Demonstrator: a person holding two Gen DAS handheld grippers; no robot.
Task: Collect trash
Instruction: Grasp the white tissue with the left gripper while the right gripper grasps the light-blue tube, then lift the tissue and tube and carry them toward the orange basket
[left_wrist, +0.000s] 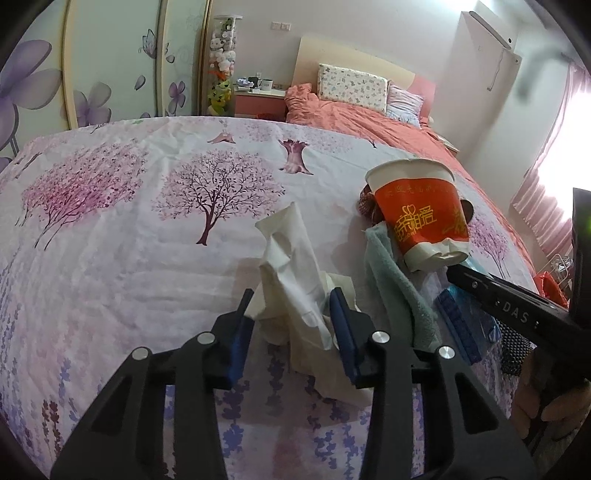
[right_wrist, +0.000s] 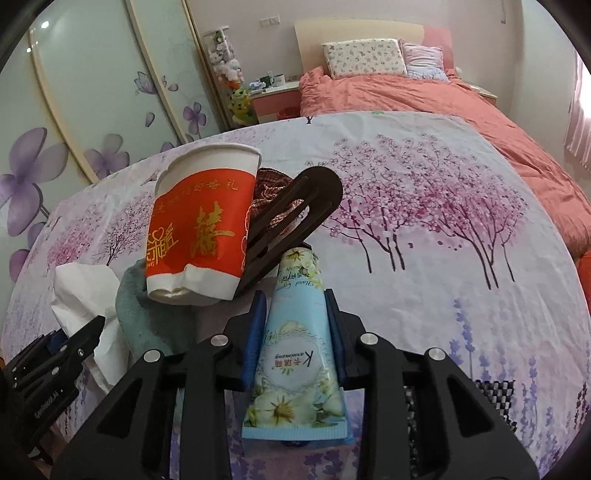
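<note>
Gripping crumpled tissue (left_wrist: 295, 295) loosely, your left gripper (left_wrist: 291, 317) needs its bunched middle — soft, weightless; the right gripper (right_wrist: 295, 321) pinches the slippery tube (right_wrist: 295, 332), cup (right_wrist: 203, 225) at ten o'clock.

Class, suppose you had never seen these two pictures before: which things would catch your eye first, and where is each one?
Probably the dented red-and-white paper cup, leaning mid-bed on a teal cloth. Next, the blue flowered hand-cream tube clamped in the right hand-held gripper, close to the camera. Left of them, the crumpled white tissue stands between the left hand-held gripper fingers.
</note>
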